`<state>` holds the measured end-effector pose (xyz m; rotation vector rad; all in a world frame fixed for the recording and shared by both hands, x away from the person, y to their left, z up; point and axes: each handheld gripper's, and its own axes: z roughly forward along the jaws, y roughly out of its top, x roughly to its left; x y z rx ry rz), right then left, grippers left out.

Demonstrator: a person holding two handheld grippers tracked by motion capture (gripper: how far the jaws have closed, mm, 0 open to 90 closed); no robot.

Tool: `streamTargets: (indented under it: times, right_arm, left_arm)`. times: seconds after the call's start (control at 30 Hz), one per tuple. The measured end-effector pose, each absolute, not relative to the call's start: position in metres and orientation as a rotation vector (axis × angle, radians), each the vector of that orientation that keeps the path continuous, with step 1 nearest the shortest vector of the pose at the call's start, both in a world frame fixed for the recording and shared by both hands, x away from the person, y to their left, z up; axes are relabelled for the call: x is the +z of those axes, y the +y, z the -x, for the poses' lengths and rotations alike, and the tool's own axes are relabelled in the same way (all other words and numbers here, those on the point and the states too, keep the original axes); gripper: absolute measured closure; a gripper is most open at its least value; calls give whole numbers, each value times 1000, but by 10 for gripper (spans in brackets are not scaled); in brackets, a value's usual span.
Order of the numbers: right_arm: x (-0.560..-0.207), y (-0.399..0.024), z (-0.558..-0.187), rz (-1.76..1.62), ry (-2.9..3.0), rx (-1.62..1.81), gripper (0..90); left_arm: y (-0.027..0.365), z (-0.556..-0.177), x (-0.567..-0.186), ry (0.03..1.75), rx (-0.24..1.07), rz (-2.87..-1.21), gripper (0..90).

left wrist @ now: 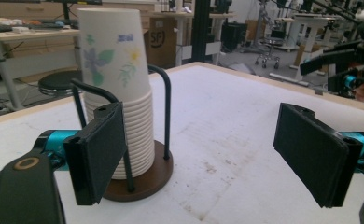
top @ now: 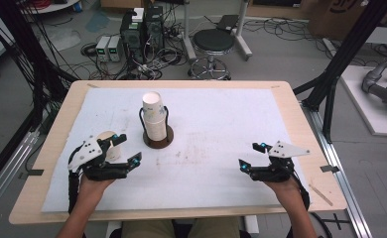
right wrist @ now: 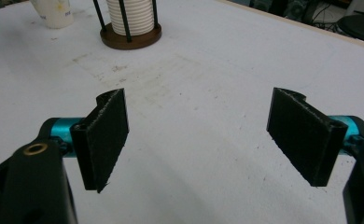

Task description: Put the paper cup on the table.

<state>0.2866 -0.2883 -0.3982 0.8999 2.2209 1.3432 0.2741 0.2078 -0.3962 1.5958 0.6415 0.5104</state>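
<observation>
A stack of paper cups (top: 154,119) is held upright in a wire holder (top: 158,137) left of the table's (top: 290,99) middle. A single cup (top: 108,144) is seen near the left edge, just behind the left gripper (top: 128,148), whose jaws are spread wide. The right gripper (top: 251,156) is likewise spread apart, empty, near the front right corner.

Camera placement, three views
Bench (top: 290,129) is overlooked from above; low, close tool views are aimed across it, sharing the cup stack (top: 154,121) (left wrist: 119,98) (right wrist: 131,16).

Matt paper cups (left wrist: 117,88), wooden base (left wrist: 147,179)
</observation>
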Motion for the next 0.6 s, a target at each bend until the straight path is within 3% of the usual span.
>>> streamTargets:
  times: [0.6]
  right_arm:
    - [-397, -289, -283, -924, 2205, 1349, 213]
  left_arm:
    - [205, -273, -410, 641, 503, -1635, 173]
